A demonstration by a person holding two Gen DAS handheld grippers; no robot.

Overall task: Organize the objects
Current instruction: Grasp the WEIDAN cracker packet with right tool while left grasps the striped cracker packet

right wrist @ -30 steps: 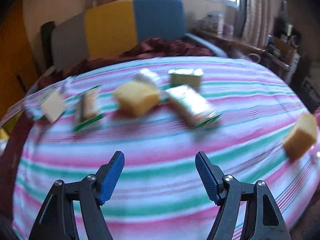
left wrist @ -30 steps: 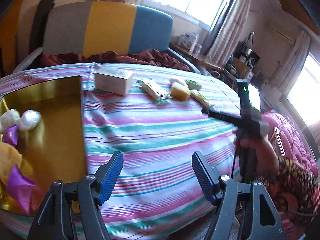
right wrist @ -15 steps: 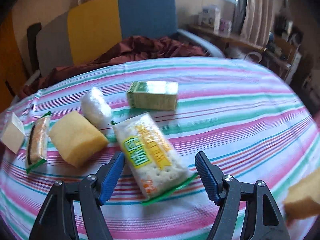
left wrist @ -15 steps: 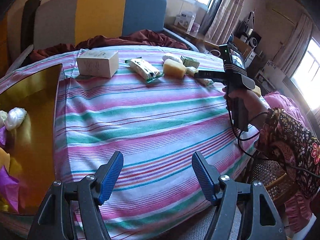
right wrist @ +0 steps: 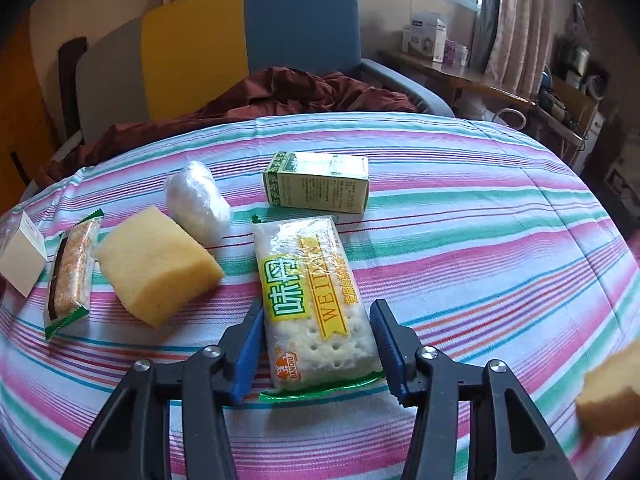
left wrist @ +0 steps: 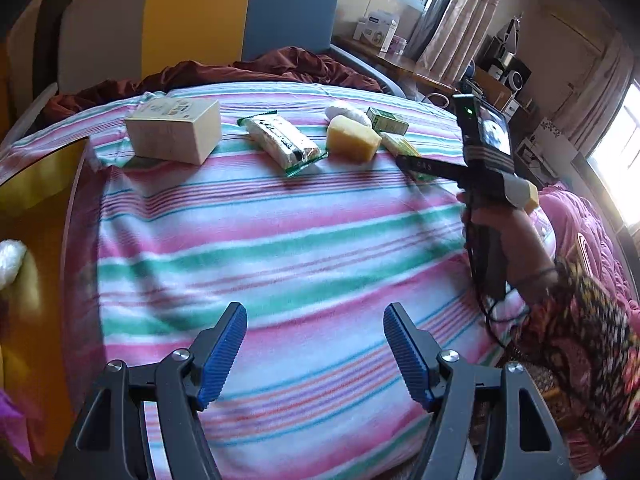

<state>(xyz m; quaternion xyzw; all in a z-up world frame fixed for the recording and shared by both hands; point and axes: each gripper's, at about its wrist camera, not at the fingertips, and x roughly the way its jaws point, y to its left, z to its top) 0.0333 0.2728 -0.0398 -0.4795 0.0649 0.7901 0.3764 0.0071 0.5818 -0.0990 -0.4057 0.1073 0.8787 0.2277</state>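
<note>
My right gripper has its jaws closing around the cracker pack, which lies near the middle of the striped worktop, so I can lift it, while my left gripper waits spread wide and empty.

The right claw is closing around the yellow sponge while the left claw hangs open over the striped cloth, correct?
Not the sponge. The right wrist view shows the right claw closing around the cracker packet; the yellow sponge lies beside it. The rest holds.
</note>
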